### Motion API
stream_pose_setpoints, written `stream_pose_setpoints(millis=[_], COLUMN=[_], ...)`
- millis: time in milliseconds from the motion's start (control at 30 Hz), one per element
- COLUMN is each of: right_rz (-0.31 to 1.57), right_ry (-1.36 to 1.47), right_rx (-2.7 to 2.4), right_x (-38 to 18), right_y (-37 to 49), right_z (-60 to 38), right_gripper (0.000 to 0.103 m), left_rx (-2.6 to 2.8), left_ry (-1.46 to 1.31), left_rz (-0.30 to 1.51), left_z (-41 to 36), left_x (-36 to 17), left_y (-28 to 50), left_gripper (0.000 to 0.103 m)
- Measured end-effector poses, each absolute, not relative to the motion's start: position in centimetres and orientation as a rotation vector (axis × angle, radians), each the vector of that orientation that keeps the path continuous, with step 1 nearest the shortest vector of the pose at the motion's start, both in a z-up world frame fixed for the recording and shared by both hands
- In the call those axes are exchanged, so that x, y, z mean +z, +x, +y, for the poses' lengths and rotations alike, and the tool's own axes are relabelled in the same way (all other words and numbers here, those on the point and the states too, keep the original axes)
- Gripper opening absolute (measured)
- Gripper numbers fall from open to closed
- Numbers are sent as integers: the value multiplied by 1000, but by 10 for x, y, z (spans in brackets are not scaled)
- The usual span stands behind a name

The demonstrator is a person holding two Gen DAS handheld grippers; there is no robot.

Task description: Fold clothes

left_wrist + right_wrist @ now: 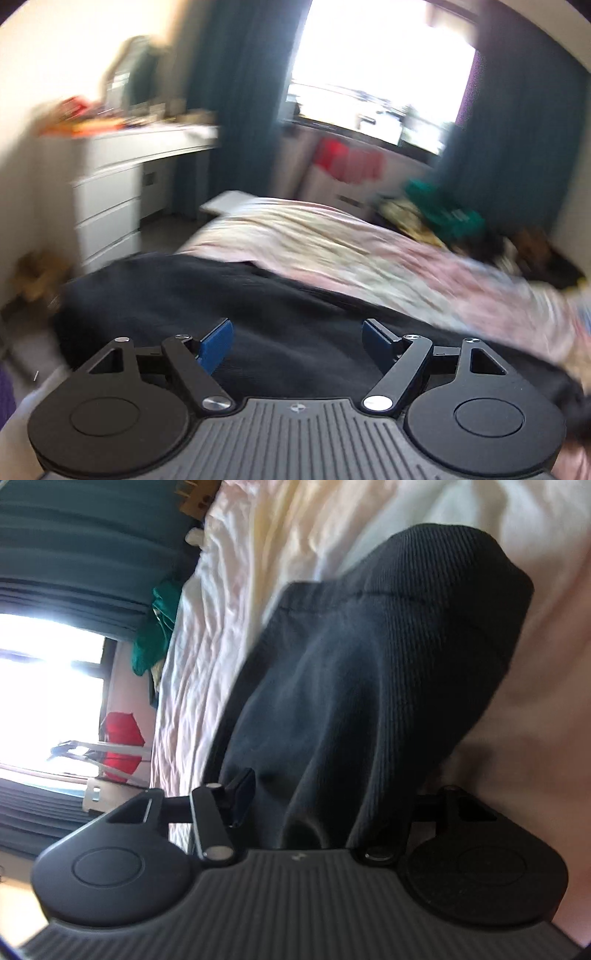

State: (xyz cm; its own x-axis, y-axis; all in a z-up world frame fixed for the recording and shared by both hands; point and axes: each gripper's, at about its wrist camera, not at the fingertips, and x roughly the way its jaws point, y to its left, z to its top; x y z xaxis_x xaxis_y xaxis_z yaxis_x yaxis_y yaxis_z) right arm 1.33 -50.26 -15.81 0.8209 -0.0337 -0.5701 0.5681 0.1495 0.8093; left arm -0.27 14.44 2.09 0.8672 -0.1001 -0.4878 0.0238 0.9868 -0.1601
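A dark navy ribbed garment [229,295] lies on the pale pink bedsheet [314,240]. My left gripper [297,341] is open and empty, its blue pads [218,345] wide apart just above the garment. In the right wrist view, which is rolled sideways, the garment [388,664] drapes between the jaws of my right gripper [317,812]. The jaws stand wide apart. One fingertip [242,794] shows at the left; the other is hidden under the cloth. I cannot tell whether any cloth is pinched.
A white chest of drawers [110,199] with clutter on top stands left of the bed. Dark teal curtains [240,92] frame a bright window [380,66]. Green clothes [443,210] are piled at the bed's far right side. Red items [351,162] hang below the window.
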Motion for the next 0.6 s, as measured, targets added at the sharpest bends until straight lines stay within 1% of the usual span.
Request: stream_pose_setpoints(millis=[33, 67, 100, 133, 167, 200, 300, 400, 467, 600], right_rz=[457, 442, 425, 410, 402, 381, 316, 241, 231, 282], right_ry=[1359, 1356, 1358, 1367, 1374, 1385, 1359, 1239, 1140, 1173], right_rx=[-459, -470, -493, -515, -535, -563, -600, -522, -508, -548], right_x=[-157, -157, -158, -161, -165, -163, -147, -121, -110, -126], right_y=[15, 15, 16, 17, 18, 17, 20, 26, 29, 26], right_z=[-501, -500, -499, -500, -501, -499, -492, -491, -490, -494], right_gripper=[58, 54, 46, 41, 25, 20, 14, 14, 14, 14], left_rx=[-96, -128, -155, -182, -205, -210, -212, -216, -186, -172], left_ry=[-133, -115, -97, -79, -64, -32, 85, 100, 83, 99], left_rz=[534, 551, 573, 596, 616, 618, 605, 649, 704, 759], left_z=[127, 110, 93, 77, 62, 49, 15, 15, 18, 21], left_x=[17, 13, 6, -2, -13, -24, -56, -78, -92, -111], left_y=[7, 17, 26, 35, 40, 42, 45, 45, 46, 52], left_gripper=[82, 82, 82, 82, 82, 81, 81, 81, 80, 80])
